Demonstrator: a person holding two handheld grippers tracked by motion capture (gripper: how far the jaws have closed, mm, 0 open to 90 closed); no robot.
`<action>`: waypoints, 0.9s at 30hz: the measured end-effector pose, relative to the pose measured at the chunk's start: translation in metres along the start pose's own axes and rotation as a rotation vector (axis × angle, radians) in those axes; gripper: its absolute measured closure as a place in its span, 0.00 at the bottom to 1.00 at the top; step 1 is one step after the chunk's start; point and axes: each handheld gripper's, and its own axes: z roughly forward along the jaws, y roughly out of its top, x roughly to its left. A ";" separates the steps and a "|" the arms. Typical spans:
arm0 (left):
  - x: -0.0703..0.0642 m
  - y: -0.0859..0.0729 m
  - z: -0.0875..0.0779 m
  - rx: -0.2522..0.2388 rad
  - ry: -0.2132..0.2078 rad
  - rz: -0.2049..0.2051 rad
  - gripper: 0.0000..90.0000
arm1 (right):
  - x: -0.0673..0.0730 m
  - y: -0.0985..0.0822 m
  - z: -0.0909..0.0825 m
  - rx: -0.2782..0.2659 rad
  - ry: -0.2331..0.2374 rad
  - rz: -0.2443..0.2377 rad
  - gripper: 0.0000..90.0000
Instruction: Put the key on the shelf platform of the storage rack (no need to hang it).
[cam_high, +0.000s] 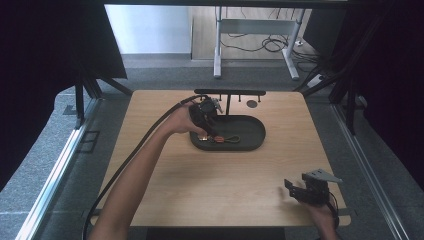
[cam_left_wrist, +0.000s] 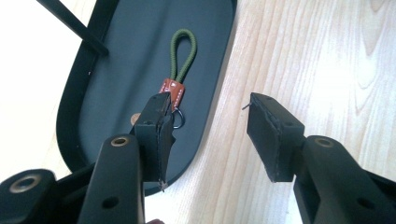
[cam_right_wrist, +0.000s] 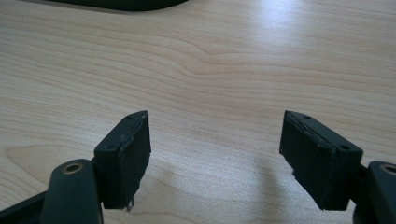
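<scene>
— Where is your left gripper (cam_high: 212, 131) sitting right now?

— You are holding it over the near-left end of the dark oval tray (cam_high: 252, 141), which is lying toward the far edge of the bench (cam_high: 200, 185). Its jaws are standing partly apart with nothing between them.

— And the key strap?

— The key strap (cam_left_wrist: 180, 65) is lying flat on the tray floor, close to the tray's near rim (green cord loop pointing away from your gripper, brown leather tab and metal ring at the end nearest it). One pad (cam_left_wrist: 161, 135) is hanging just above the ring end, apart from it; the other is hovering over bare wood outside the rim.

— What about your right hand?

— You are resting the right gripper (cam_high: 300, 189) near the bench's near-right corner, well apart from the tray. Its jaws are gaping wide over bare wood, gripping nothing.
</scene>
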 end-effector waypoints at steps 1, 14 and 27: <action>-0.001 -0.001 -0.002 0.000 0.002 0.001 0.56 | 0.000 0.000 0.000 0.000 0.000 0.000 0.28; -0.031 -0.030 -0.031 -0.049 0.015 0.018 0.53 | 0.003 0.003 0.001 0.000 0.007 -0.010 0.28; -0.057 -0.074 -0.047 -0.096 0.007 -0.005 0.52 | 0.005 0.003 0.001 -0.001 0.007 -0.019 0.28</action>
